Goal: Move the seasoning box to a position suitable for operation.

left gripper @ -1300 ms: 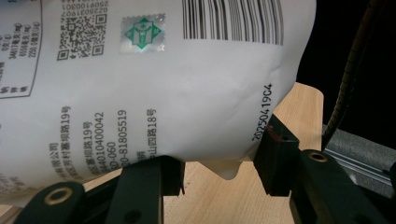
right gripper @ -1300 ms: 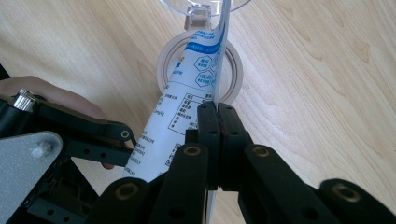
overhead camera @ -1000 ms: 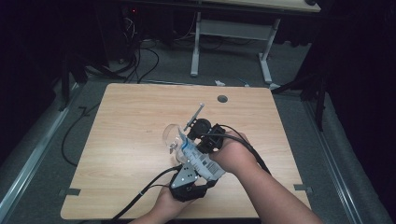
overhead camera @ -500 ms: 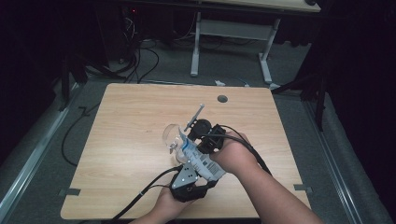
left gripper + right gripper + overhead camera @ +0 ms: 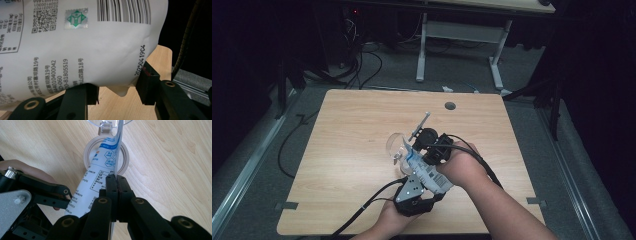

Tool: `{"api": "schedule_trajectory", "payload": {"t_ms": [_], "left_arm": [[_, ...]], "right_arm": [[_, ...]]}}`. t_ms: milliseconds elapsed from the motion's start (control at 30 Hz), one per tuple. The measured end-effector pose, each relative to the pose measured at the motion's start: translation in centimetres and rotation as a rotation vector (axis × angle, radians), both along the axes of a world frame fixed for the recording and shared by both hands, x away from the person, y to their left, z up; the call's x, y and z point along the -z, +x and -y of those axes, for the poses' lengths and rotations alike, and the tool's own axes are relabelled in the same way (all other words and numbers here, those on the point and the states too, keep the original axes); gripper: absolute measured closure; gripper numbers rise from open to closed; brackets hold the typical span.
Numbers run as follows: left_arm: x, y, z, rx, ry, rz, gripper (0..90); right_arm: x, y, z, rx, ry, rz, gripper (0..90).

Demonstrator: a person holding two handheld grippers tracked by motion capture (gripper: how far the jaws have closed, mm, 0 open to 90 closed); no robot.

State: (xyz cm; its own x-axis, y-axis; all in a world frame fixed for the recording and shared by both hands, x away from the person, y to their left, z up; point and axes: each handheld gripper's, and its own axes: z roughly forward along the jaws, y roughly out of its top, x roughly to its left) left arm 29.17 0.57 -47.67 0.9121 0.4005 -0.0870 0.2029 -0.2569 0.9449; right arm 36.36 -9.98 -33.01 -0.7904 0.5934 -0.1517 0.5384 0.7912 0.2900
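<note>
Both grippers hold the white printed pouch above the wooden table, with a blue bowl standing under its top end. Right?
Not quite: the bowl is clear, not blue, as the high view shows. The rest stands: the left gripper clamps the white printed pouch at its bottom end, the right gripper pinches its edge, both above the wooden table.

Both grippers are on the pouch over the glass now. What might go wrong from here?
1. The right gripper pinches only the thin edge of the pouch; it may slip out or tear unevenly.
2. The pouch tip sits at the rim of the glass, so contents may miss it and land on the table.
3. The left gripper squeezes the pouch body; pressing harder may make it spurt.
</note>
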Motion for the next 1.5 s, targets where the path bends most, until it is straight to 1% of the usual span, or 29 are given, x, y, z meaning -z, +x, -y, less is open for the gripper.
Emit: {"api": "schedule_trajectory", "payload": {"t_ms": [100,233,533,700,933,1033,1167,1367,1500], "left_arm": [[0.0,0.04,-0.04,-0.002,0.001,0.001,59.1],[-0.01,0.05,-0.07,-0.004,0.0,0.002,59.1],[0.07,0.07,-0.04,-0.005,0.003,0.007,59.2],[0.11,0.04,-0.04,-0.007,0.004,0.007,59.2],[0.09,0.1,-0.1,-0.01,0.005,0.008,59.3],[0.13,0.16,-0.11,-0.01,0.009,0.007,59.4],[0.1,0.14,-0.14,-0.012,0.005,0.01,59.4],[0.06,0.2,-0.16,-0.016,0.001,0.01,59.5],[0.01,0.22,-0.21,-0.017,-0.004,0.006,59.4]], "right_arm": [[-0.03,0.1,-0.04,0.001,0.003,-0.003,90.0],[-0.03,0.16,-0.22,-0.002,-0.005,-0.004,90.0],[-0.06,0.2,-0.1,0.011,0.0,-0.008,90.0],[0.07,0.24,-0.04,0.021,0.014,-0.016,90.0],[0.09,0.22,-0.1,0.025,0.019,-0.01,89.2],[0.2,0.27,-0.11,0.04,0.013,-0.004,89.6],[0.15,0.27,-0.11,0.043,0.02,-0.008,90.0],[-0.02,0.3,0.04,0.038,0.032,-0.007,90.0],[-0.09,0.35,-0.06,0.035,0.025,-0.005,90.0]]}}
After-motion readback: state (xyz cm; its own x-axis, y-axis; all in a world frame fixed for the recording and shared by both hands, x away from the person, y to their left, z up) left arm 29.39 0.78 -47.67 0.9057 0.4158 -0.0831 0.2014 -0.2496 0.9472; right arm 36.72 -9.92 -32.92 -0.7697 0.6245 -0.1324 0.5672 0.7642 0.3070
